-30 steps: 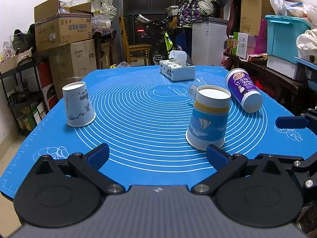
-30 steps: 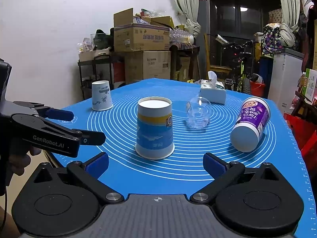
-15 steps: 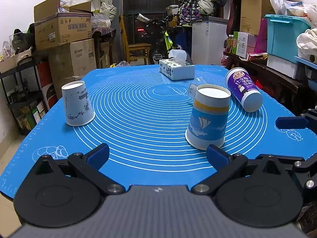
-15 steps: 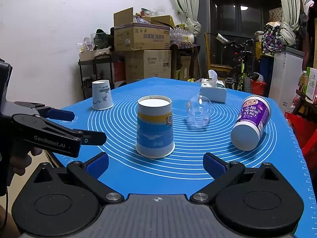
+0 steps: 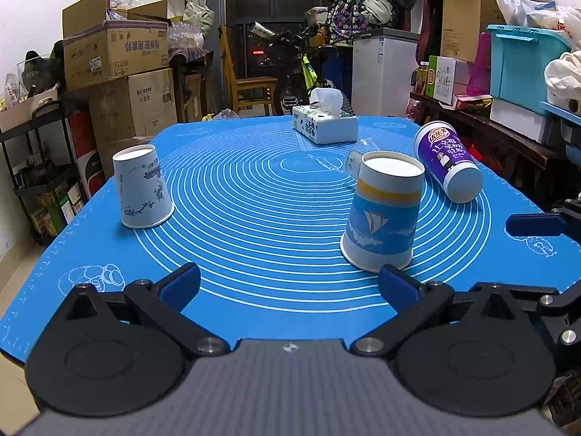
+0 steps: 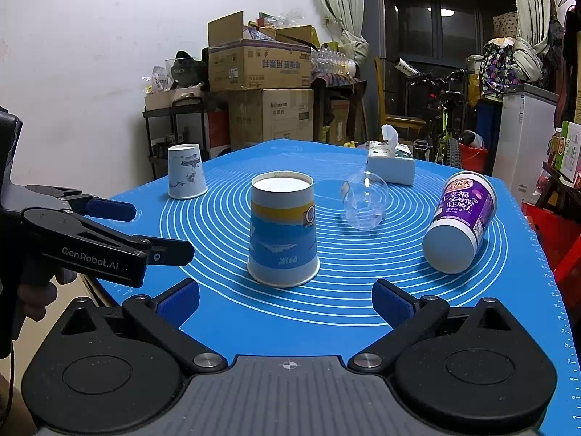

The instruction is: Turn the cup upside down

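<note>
Blue silicone baking mat [image 6: 290, 312], printed with pale concentric rings, covers the whole table and serves as the landmark here. Near the mat's centre stands a tapered paper cup with a blue sailboat print and a yellow band [image 6: 283, 232], already mouth down with its white base facing up. A second paper cup, white with blue ink drawings [image 5: 142, 186], also stands inverted toward the mat's left edge. Still unturned, a glossy purple cylindrical drink cup with a white base [image 6: 461, 225] lies on its side toward the mat's right edge, and a clear, thin plastic cup [image 6: 364, 200] lies on its side just behind the centre. A white tissue box [image 6: 391, 167] sits at the mat's far edge.

The right gripper [image 6: 285, 299] hovers at the mat's near edge, jaws spread wide and empty, lined up with the sailboat cup. The left gripper [image 5: 288, 283] is likewise spread and holds nothing.

The likely next step is a lying cup. A good grasp closes gently across the mid-body, since thin paper or plastic walls buckle easily, then rotates the mouth downward before setting it flat.
</note>
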Demonstrator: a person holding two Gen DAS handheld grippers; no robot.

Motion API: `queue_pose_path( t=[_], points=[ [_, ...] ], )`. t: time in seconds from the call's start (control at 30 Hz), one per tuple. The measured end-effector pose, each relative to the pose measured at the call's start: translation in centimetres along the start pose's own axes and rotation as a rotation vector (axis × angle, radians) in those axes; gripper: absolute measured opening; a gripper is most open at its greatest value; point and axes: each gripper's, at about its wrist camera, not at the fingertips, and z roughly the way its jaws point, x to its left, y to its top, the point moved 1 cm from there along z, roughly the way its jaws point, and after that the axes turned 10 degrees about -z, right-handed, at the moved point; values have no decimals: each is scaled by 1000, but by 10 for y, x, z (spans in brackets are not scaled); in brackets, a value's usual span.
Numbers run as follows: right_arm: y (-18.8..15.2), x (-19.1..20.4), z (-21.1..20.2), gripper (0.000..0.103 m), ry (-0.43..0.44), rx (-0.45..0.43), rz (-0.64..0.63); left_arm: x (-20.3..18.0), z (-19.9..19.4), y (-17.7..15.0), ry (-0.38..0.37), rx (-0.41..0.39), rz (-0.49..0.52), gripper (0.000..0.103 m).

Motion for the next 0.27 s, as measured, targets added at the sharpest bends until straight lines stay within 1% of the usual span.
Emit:
queue_pose_path(
  t=[0.27],
  points=[
    [0,0,1,101,-1,1,0,-1,0,0,-3,0,-4,103]
  ],
)
